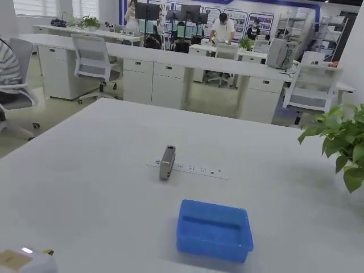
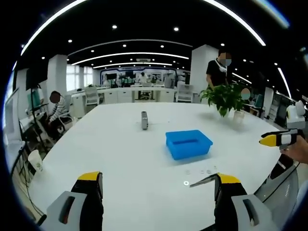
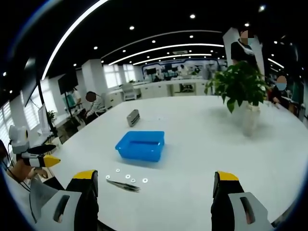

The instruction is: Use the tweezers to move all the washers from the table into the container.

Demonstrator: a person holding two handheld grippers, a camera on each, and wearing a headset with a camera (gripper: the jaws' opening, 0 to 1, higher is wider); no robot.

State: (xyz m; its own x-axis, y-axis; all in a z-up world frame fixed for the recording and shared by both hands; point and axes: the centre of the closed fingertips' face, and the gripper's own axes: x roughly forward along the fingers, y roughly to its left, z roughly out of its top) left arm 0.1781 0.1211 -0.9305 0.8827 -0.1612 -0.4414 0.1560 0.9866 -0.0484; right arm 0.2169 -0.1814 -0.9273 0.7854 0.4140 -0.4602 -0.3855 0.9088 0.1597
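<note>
The blue container (image 1: 215, 230) sits on the white table (image 1: 85, 187), near its front edge. In the left gripper view, several small washers (image 2: 186, 183) lie on the table in front of the container (image 2: 188, 143), with the thin metal tweezers (image 2: 204, 180) beside them. The right gripper view shows the same washers (image 3: 127, 176) and tweezers (image 3: 124, 186) just short of the container (image 3: 140, 144). My left gripper (image 2: 156, 185) is open and holds nothing. My right gripper (image 3: 154, 185) is also open and bare. Both hang back from the table edge, apart from the tweezers.
A small grey block (image 1: 167, 162) lies mid-table by a row of sockets. A potted plant (image 1: 341, 142) stands at the right edge. White desks, office chairs (image 1: 94, 60) and people fill the room behind. A person stands beyond the plant (image 3: 238, 86).
</note>
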